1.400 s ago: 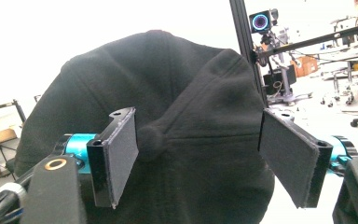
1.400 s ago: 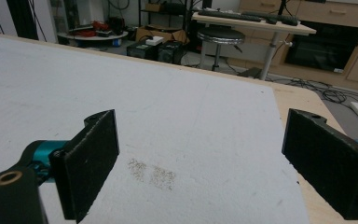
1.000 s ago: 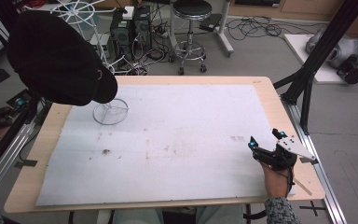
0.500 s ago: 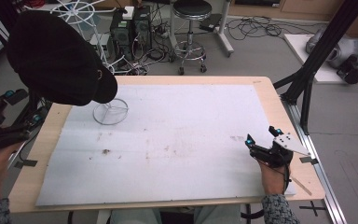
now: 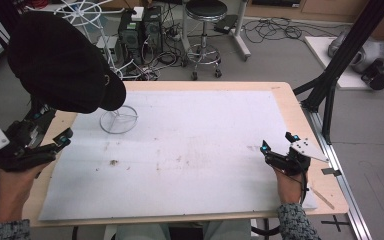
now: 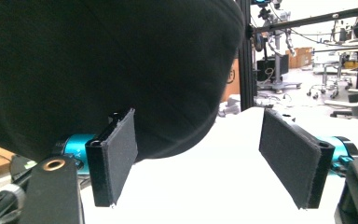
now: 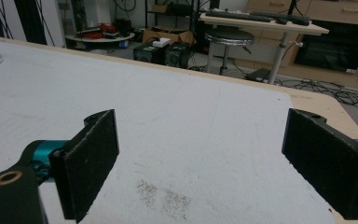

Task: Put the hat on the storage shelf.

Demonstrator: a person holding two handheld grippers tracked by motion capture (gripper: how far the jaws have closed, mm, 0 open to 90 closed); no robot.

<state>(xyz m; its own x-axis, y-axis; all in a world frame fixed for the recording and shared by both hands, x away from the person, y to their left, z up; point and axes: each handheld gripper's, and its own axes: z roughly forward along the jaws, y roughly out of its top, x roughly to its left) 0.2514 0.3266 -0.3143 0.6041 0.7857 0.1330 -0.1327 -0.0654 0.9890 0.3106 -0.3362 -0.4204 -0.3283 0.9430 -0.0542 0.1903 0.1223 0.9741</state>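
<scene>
A black cap (image 5: 62, 62) hangs on a white wire stand whose round base (image 5: 118, 121) rests on the table's back left. My left gripper (image 5: 52, 127) is at the table's left edge, just below and in front of the cap. It is open, its jaws have just been opening a little, and nothing is between them. In the left gripper view the cap (image 6: 98, 60) looms close behind and above the left gripper's (image 6: 205, 158) spread jaws. My right gripper (image 5: 278, 142) rests open near the table's right edge, and the right gripper (image 7: 200, 163) has only bare mat between its jaws.
A white mat (image 5: 205, 150) covers the wooden table, with a small dark stain (image 5: 114, 162) at front left. A black frame post (image 5: 340, 65) rises at the right edge. Behind the table stand a stool (image 5: 205, 10) and computer towers (image 5: 140, 25).
My left hand has come in from the left edge, moving right and down toward the table below the cap. The right gripper has stayed almost where it was.
</scene>
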